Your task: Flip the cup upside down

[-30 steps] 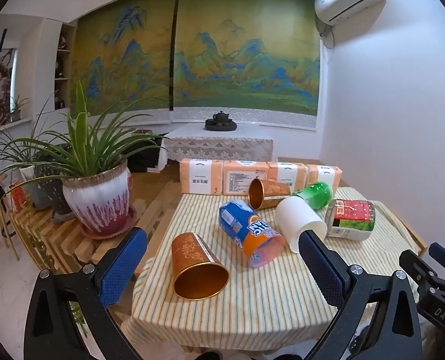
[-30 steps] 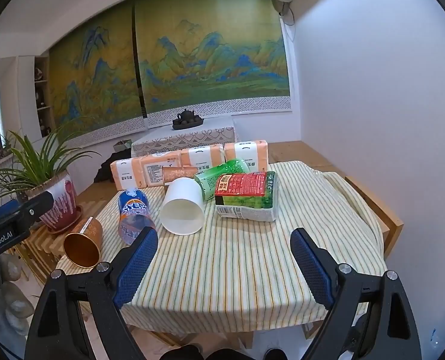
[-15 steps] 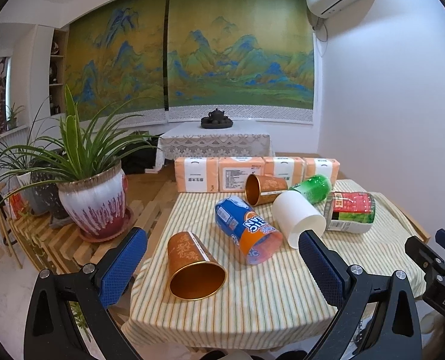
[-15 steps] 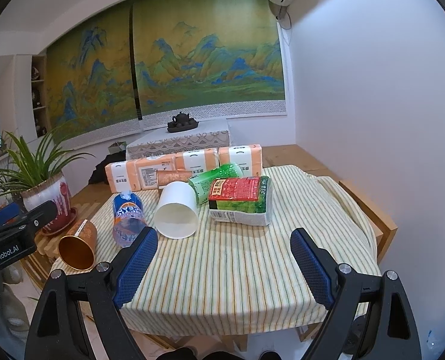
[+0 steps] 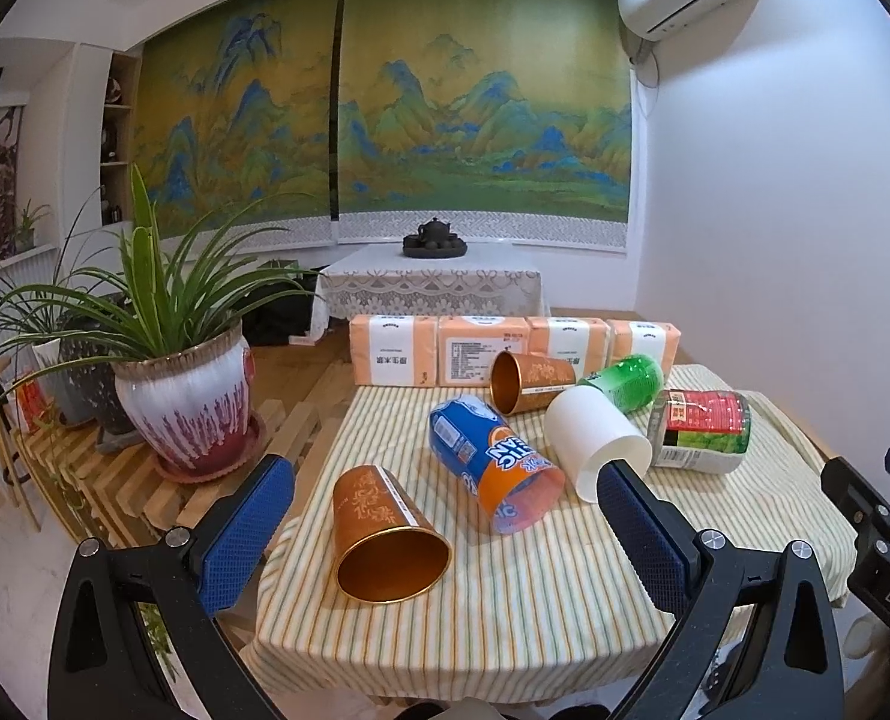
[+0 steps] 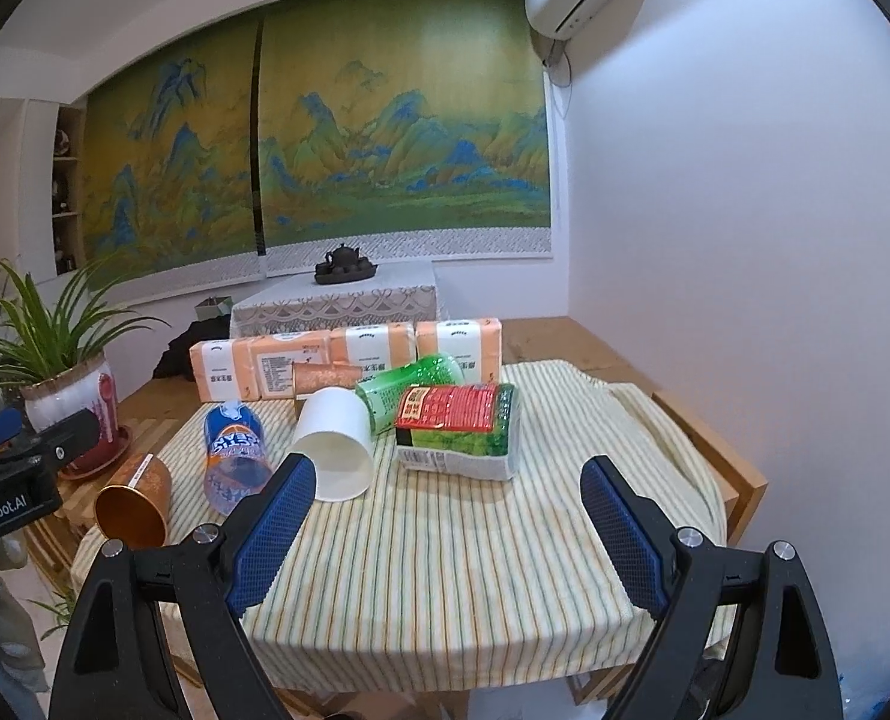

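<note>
Several cups lie on their sides on the striped tablecloth (image 5: 535,618). A copper cup (image 5: 384,534) lies nearest, mouth toward me; it also shows in the right wrist view (image 6: 135,501). Behind it lie a blue-orange cup (image 5: 490,459), a white paper cup (image 5: 595,441), a second copper cup (image 5: 529,381) and a green cup (image 5: 625,381). My left gripper (image 5: 445,531) is open, empty, in front of the near copper cup. My right gripper (image 6: 445,525) is open and empty over the tablecloth (image 6: 475,570), with the white cup (image 6: 336,450) just beyond its left finger.
A red-green package (image 5: 703,429) lies at the right of the cups. A row of orange tissue packs (image 5: 505,348) lines the table's far edge. A potted plant (image 5: 186,396) stands on a slatted bench at left. A white wall is at right.
Both grippers have drawn back and risen slightly, so the table looks a little farther off. The cups have not moved. Both grippers stay open.
</note>
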A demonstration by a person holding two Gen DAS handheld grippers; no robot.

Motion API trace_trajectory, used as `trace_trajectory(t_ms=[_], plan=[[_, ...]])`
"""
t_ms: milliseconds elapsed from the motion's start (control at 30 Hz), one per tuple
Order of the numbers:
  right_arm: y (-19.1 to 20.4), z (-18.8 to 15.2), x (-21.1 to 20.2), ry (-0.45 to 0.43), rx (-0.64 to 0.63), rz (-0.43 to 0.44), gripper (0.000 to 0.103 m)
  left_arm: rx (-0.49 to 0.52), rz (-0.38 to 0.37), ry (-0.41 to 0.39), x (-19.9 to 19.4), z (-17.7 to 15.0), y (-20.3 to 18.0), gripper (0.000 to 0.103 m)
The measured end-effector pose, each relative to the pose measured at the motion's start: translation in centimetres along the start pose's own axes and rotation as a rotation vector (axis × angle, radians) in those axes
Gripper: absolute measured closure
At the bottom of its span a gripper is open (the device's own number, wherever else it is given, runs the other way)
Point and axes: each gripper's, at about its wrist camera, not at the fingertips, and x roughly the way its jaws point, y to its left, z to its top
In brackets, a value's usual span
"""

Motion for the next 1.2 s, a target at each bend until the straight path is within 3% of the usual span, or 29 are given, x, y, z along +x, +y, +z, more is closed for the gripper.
trace_trajectory(t_ms=[633, 1200], plan=[[0.15, 0.96, -0.42, -0.046, -0.021, -0.028, 0.016, -0.018, 0.001, 0.026, 0.16, -0.25, 0.89, 0.001], [0.82, 1.00, 0.04, -0.020, -0.017, -0.014, 0.016, -0.023, 0.004, 0.029, 0.53, 0.06, 0.82, 0.001]])
